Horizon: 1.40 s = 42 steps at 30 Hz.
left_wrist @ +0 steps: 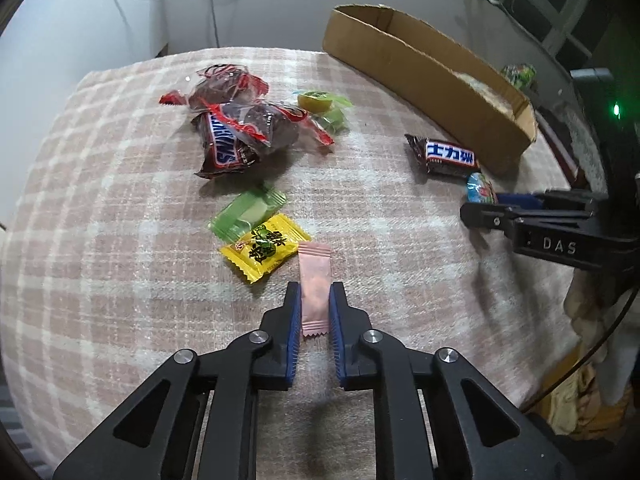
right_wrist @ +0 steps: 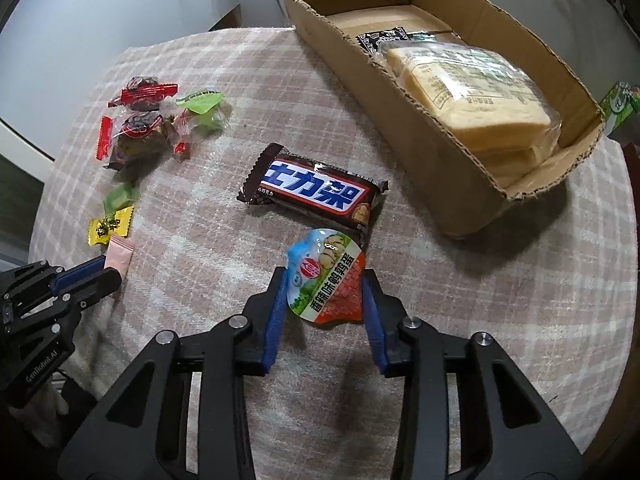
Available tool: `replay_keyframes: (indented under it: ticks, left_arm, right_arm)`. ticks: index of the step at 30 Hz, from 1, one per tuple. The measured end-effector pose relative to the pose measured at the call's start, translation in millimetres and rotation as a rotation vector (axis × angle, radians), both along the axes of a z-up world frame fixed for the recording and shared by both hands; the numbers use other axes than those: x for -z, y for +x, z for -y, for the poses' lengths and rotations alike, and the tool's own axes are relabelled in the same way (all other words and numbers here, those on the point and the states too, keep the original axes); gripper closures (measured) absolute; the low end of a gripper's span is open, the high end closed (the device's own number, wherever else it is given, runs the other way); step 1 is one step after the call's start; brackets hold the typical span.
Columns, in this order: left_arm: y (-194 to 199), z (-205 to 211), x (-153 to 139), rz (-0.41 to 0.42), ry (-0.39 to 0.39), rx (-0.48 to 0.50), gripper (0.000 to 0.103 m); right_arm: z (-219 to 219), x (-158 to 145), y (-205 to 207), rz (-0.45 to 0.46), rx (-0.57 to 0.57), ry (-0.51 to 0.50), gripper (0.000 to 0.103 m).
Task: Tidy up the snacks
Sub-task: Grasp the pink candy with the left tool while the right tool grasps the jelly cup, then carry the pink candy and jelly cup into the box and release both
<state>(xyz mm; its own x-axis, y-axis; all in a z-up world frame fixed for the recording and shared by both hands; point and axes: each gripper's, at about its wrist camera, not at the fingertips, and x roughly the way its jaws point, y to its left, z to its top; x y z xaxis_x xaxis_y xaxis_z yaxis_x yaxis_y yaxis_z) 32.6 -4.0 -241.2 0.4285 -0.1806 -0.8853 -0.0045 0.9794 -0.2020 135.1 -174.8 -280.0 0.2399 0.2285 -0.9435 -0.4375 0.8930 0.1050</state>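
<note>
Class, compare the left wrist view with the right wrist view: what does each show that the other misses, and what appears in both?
Left wrist only: the Snickers bar lying in the red-wrapper pile.

Right wrist only: inside the cardboard box, a wrapped sandwich and a black patterned packet.

Both: the left gripper closed on the pink sachet, the right gripper around the round sealed snack cup, the Chinese-labelled chocolate bar, the yellow candy and the checked cloth.
</note>
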Motion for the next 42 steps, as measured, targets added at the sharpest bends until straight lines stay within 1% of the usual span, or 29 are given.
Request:
replay_keyframes:
  ticks: [5,6,7,11,15,21,25,31,38,42]
  left_arm:
    - [-4,-8,-4,0.003,-0.038,-0.006,0.095]
    - [-6,-10,-3,0.003,-0.042,-0.007,0.096]
    - [-7,-10,-4,0.003,-0.046,-0.010,0.096]
    - [-8,-11,-1,0.003,-0.044,-0.003,0.096]
    - [-4,-3,-2,0.025,-0.024,0.022,0.097]
    - [-4,-3,-10,0.046,-0.055,0.007,0.099]
    - [-4,-10,-13,0.043,-0.074,-0.013,0.099]
    - [-5,-22,-36,0.088,-0.117,-0.031,0.099]
    - [17,-11,-62,0.141,-0.172,-0.013,0.099]
    - [41,-1,-75,0.173,-0.188,0.006,0.099]
  right_arm:
    - [3,-2,-3,0.000,0.002,0.007,0.068]
    - [4,-2,-4,-0.001,0.002,0.007,0.071]
    - [5,-2,-5,-0.001,0.003,0.007,0.071]
    - [6,-1,-7,-0.001,-0.001,0.003,0.071]
    - [8,-2,-8,-0.003,0.011,0.022,0.073]
    - [17,-10,-8,0.005,0.039,0.056,0.074]
    - [24,-25,-11,0.014,0.048,0.087,0.075]
    - [34,-50,-9,0.048,0.063,0.128,0.075]
    - [46,-80,9,0.106,0.096,0.156,0.075]
    - [58,-92,24,0.134,0.120,0.154,0.075]
